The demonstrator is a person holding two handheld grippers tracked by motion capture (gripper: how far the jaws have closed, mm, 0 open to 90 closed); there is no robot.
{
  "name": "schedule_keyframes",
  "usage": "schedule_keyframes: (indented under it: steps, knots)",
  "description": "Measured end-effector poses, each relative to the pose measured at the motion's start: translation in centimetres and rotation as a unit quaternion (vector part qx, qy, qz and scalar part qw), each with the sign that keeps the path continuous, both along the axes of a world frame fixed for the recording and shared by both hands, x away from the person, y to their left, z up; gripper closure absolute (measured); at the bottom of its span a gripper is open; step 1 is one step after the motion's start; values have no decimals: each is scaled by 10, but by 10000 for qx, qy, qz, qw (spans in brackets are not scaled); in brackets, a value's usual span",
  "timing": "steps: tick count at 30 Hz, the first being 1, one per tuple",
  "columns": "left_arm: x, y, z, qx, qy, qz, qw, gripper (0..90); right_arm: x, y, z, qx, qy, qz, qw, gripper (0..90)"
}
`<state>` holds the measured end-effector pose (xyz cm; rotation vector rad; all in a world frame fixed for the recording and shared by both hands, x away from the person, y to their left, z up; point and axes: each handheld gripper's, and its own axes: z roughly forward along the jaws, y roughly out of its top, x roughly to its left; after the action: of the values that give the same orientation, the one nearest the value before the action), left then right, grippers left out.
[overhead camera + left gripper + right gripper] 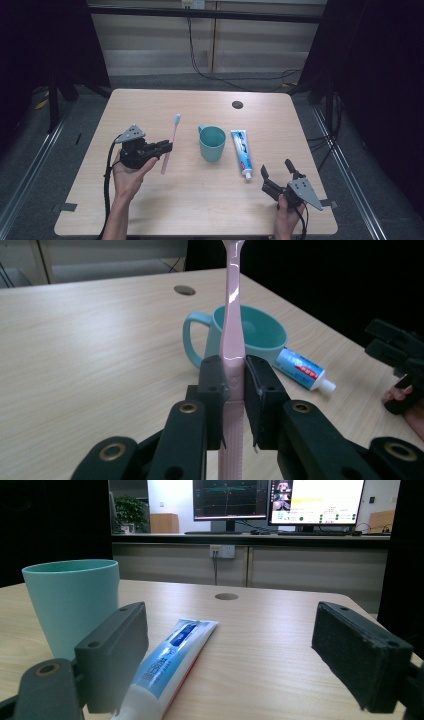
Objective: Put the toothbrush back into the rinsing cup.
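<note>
Nearest me, my right gripper (pixel 276 172) rested low at the table's (pixel 150 105) near right corner with its jaws spread wide and nothing between them, pointed at the cap end of the toothpaste tube (pixel 242 152) lying flat just ahead. My left gripper (pixel 168 146) had its pads pinched tight on the handle of the pink toothbrush (pixel 169 144), held clear of the tabletop with the bristle end pointing away from me. Beyond, the teal cup (pixel 212 143) stood upright between toothbrush and toothpaste tube.

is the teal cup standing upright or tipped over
Upright. The teal cup stands on its base on the table, its open mouth facing up, between the pink toothbrush and the toothpaste tube.
</note>
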<state>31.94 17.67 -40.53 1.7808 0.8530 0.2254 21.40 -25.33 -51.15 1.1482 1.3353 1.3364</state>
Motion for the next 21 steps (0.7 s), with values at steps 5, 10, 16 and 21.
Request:
schedule_keyframes:
  steps: [5,10,16,21]
  knots:
    - [1,0,2,-113,-176,-9,9998,788,0,0,0,1,11,4,10000,143]
    - [2,-3,5,-175,-341,-45,9993,788,0,0,0,1,11,6,10000,143]
    - [2,-6,12,-368,-404,-116,9984,788,0,0,0,4,11,7,10000,143]
    - [1,-8,18,-426,-498,-124,9978,788,0,0,0,6,9,19,10000,143]
